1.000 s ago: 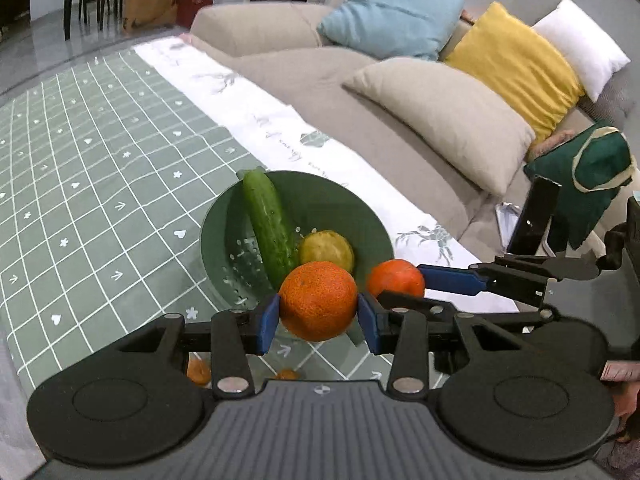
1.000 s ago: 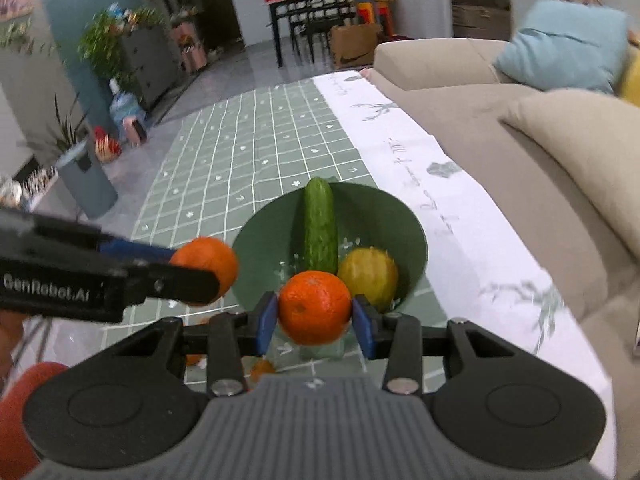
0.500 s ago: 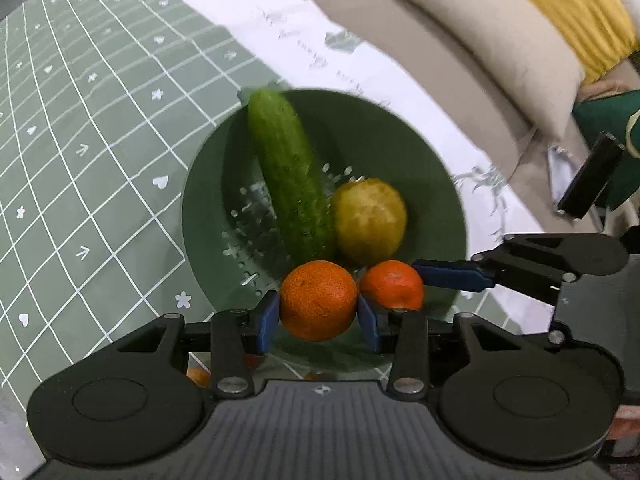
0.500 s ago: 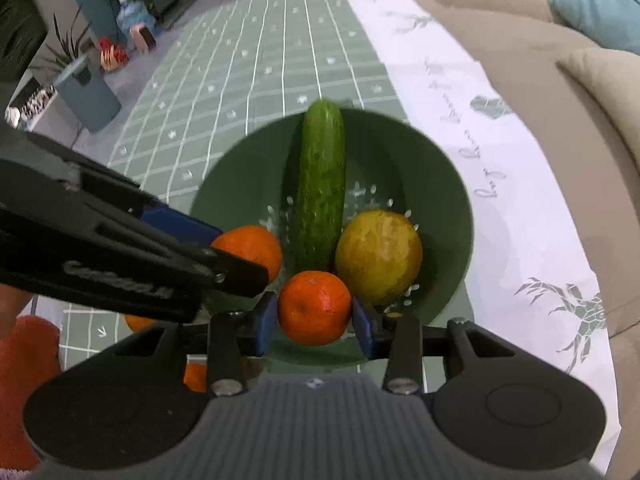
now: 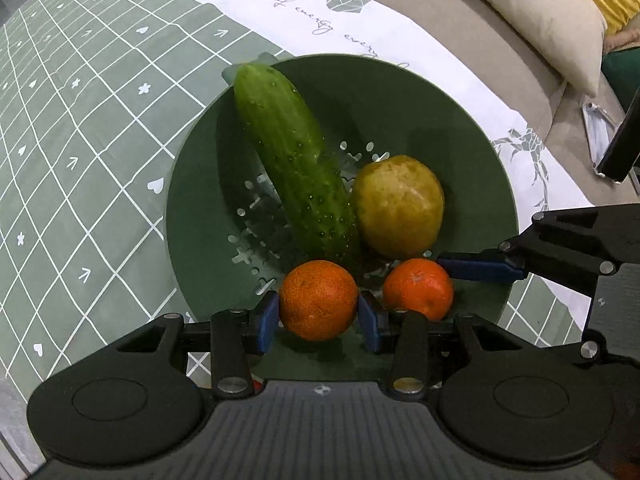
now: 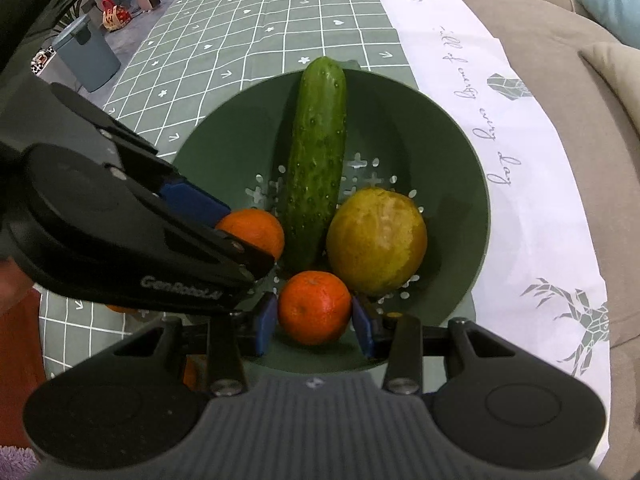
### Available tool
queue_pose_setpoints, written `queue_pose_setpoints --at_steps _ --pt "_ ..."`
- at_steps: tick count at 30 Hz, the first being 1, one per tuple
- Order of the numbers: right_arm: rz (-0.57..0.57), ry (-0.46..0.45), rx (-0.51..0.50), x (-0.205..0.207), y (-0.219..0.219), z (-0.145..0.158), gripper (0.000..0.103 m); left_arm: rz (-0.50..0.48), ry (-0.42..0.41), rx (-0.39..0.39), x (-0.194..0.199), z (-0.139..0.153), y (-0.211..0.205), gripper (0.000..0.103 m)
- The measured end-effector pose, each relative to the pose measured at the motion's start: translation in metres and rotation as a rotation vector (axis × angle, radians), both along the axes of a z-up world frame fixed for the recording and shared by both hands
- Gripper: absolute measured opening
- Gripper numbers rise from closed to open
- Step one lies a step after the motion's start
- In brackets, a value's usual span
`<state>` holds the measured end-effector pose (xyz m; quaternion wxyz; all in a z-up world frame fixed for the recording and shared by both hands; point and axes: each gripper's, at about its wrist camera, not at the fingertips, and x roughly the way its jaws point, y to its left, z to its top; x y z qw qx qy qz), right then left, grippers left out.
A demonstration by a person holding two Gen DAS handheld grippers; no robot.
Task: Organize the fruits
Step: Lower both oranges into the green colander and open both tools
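While both grippers point steeply down over the green bowl, each holds one orange between blue pads. Left gripper: jaws part-closed and pressing on either side of the larger orange, which hangs over the near part of the bowl. Beyond these jaws and slightly left, a cucumber lies along the perforated bowl floor, its far end resting on the rim; beyond and to the right sits a yellow-green round fruit, touching the cucumber. Right gripper: jaws set narrower, clamped on the smaller orange, likewise over the near part of the bowl; seen from the left camera, this orange is just right of the left jaws, near but apart from the larger one. The bowl stands on a desk covered by a green checked cloth with a white printed border. A beige sofa runs along the right.
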<state>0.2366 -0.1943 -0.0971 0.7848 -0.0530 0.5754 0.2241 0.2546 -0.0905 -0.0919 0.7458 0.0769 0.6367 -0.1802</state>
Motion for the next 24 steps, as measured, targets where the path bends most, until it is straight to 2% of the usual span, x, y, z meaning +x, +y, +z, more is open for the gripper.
queue_pose_setpoints --at_steps 6,8,14,19,22,24 --pt "0.013 0.000 -0.002 -0.001 0.004 -0.002 0.039 0.002 0.010 -0.002 -0.001 -0.003 0.000 0.050" --pt "0.011 -0.003 0.001 -0.002 0.005 -0.001 0.045 -0.006 -0.001 0.011 -0.002 -0.003 -0.002 0.054" --pt "0.014 -0.032 -0.009 -0.009 0.003 0.008 0.053 0.011 -0.013 -0.002 -0.007 0.009 0.006 0.056" --pt "-0.033 -0.090 0.005 -0.022 -0.002 0.032 0.056 0.032 -0.099 -0.062 -0.024 0.043 0.021 0.056" --pt "-0.083 -0.146 0.005 -0.036 -0.006 0.052 0.065 0.039 -0.197 -0.076 -0.043 0.070 0.029 0.056" --pt "-0.128 -0.184 0.002 -0.048 -0.009 0.066 0.067 0.034 -0.261 -0.079 -0.055 0.084 0.034 0.056"
